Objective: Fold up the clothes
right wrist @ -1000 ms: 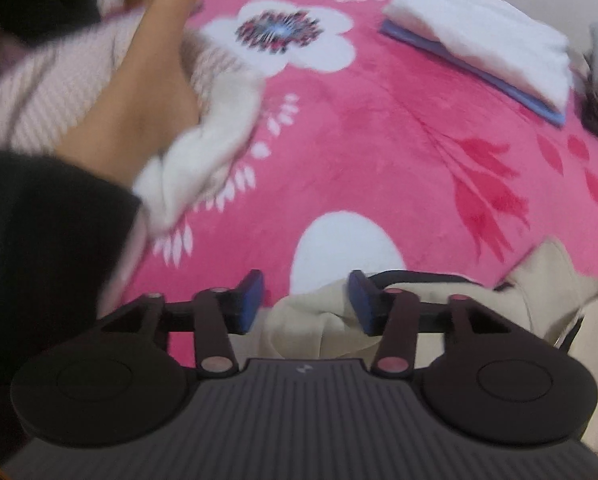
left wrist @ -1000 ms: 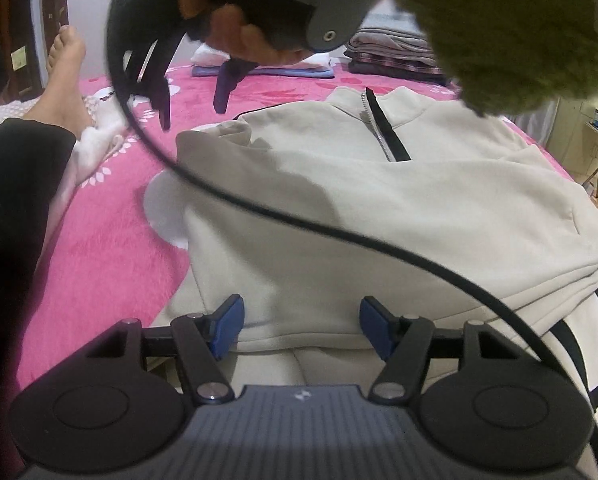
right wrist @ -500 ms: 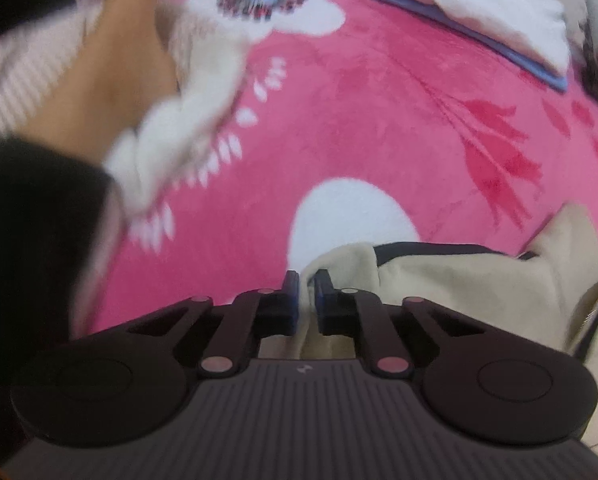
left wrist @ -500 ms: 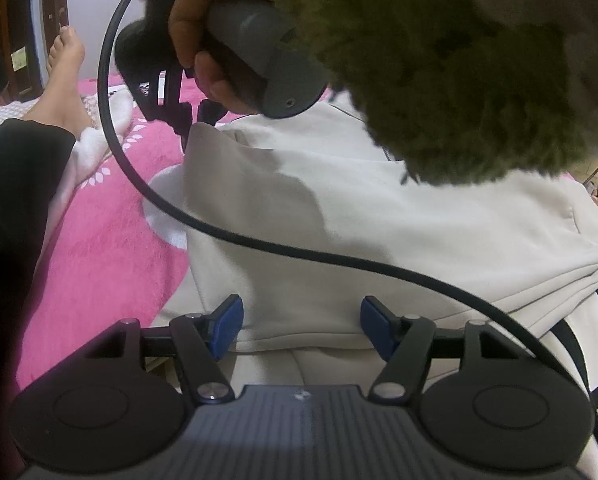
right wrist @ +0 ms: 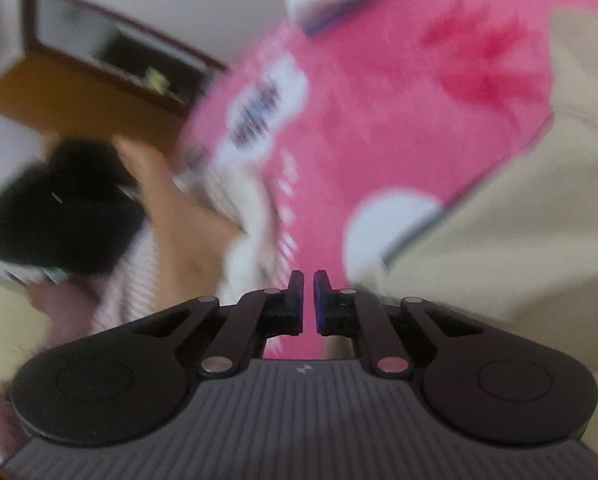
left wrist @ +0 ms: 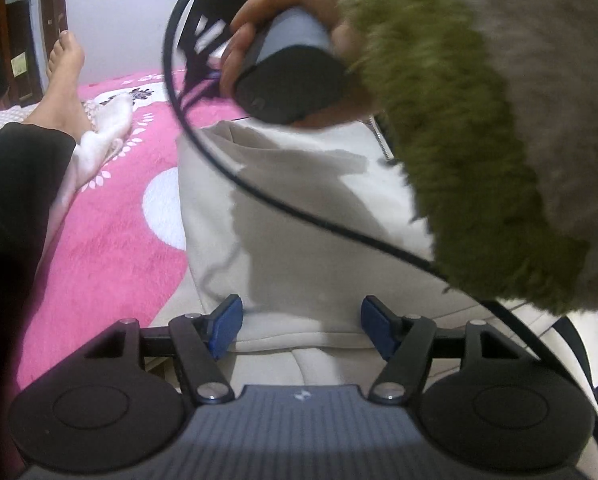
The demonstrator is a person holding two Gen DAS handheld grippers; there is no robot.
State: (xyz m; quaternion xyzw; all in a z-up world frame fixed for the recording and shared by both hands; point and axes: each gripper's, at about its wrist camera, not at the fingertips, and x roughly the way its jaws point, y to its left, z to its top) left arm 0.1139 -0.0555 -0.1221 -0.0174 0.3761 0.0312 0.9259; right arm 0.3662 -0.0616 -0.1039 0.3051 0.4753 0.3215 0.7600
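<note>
The cream top [left wrist: 299,216] lies spread on the pink bed [left wrist: 111,248], its near hem between the left gripper [left wrist: 301,326] fingers, which stand apart and press nothing, likely waiting to pin that edge; the right gripper [right wrist: 307,300] has its fingers together, and whether cloth is pinched there I cannot tell, as that view is blurred; seen from the left, a hand [left wrist: 283,52] in a green fuzzy sleeve [left wrist: 459,140] carries it over the top's far left part, probably to fold it; a bare foot [left wrist: 65,80] rests far left; a wooden cabinet [right wrist: 83,80] stands by the wall.
</note>
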